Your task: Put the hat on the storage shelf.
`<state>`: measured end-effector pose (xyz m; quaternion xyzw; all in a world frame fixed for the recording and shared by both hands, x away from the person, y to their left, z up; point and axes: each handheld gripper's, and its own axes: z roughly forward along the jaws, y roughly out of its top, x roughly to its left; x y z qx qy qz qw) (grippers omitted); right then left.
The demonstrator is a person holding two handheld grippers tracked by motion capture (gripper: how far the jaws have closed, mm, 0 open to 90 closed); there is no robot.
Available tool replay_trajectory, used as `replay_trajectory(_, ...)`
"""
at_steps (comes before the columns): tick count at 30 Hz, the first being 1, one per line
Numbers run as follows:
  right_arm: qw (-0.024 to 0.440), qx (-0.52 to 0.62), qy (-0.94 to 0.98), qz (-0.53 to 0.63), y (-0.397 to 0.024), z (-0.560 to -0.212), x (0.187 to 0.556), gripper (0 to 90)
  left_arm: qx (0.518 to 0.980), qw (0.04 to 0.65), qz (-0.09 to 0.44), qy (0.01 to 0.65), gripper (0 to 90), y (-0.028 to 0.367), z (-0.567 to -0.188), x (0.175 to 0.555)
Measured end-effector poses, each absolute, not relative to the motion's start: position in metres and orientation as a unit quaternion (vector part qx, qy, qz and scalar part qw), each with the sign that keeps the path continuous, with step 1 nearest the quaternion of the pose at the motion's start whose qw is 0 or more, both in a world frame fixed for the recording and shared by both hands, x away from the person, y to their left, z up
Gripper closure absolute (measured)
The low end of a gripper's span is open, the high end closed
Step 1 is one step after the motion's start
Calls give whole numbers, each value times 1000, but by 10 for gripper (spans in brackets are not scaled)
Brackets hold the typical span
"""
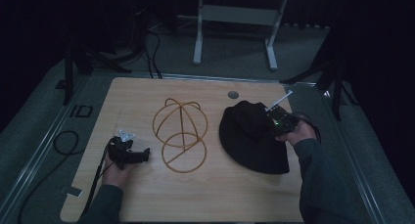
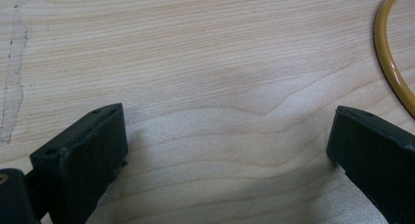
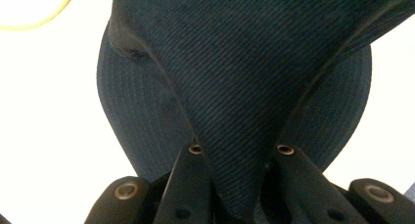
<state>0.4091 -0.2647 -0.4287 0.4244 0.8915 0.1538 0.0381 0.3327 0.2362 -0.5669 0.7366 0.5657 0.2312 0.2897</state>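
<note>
Dim, underexposed high view with near-black room edges, desk the brightest patch, left claw view evenly lit with soft shadows under the jaws, right claw view blown out white around the dark hat, nearest claw parts blurred

Wooden table, grey stand beyond, black cable on the floor.

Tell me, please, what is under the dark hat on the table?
The dark hat lies flat on the wooden table, and bare wood shows all around its brim. Whether anything is under its crown cannot be seen, because the fabric covers it. The right tool pinches the crown.
</note>
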Motion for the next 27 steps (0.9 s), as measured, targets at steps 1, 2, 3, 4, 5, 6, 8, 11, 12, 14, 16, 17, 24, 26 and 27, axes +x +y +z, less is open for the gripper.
replay_trajectory(1, 38, 424, 891, 154, -265, -429, 409, 864, 736, 290, 231, 566, 18, 236, -567, 333)
replay_trajectory(2, 39, 423, 892, 154, -265, -427, 409, 865, 737, 290, 231, 566, 18, 236, -567, 333)
replay_trajectory(3, 40, 425, 891, 156, -265, -426, 409, 865, 736, 291, 231, 566, 18, 236, -567, 333)
replay_trajectory(4, 40, 422, 892, 157, -267, -423, 408, 866, 736, 291, 231, 566, 18, 236, -567, 333)
replay_trajectory(5, 40, 422, 892, 157, -267, -423, 408, 866, 736, 290, 231, 566, 18, 236, -567, 333)
replay_trajectory(6, 41, 422, 892, 159, -267, -422, 408, 866, 736, 290, 231, 566, 18, 236, -567, 333)
replay_trajectory(8, 41, 423, 891, 161, -268, -419, 408, 865, 736, 290, 231, 566, 18, 236, -567, 333)
replay_trajectory(11, 42, 420, 892, 163, -270, -416, 408, 866, 736, 290, 232, 566, 18, 236, -567, 333)
replay_trajectory(12, 42, 421, 891, 163, -270, -414, 407, 866, 735, 291, 232, 566, 18, 236, -567, 333)
replay_trajectory(14, 44, 419, 891, 166, -271, -412, 407, 865, 736, 290, 232, 566, 18, 236, -567, 333)
replay_trajectory(16, 46, 419, 891, 169, -272, -409, 406, 865, 736, 291, 232, 566, 18, 236, -567, 333)
replay_trajectory(17, 47, 419, 891, 169, -272, -408, 405, 865, 736, 290, 231, 566, 18, 236, -567, 333)
replay_trajectory(24, 46, 413, 893, 172, -274, -401, 402, 865, 736, 291, 232, 566, 18, 236, -567, 333)
replay_trajectory(26, 43, 414, 892, 176, -274, -399, 402, 865, 736, 290, 232, 566, 18, 236, -567, 333)
replay_trajectory(27, 42, 413, 892, 177, -274, -398, 402, 865, 735, 291, 232, 566, 18, 236, -567, 333)
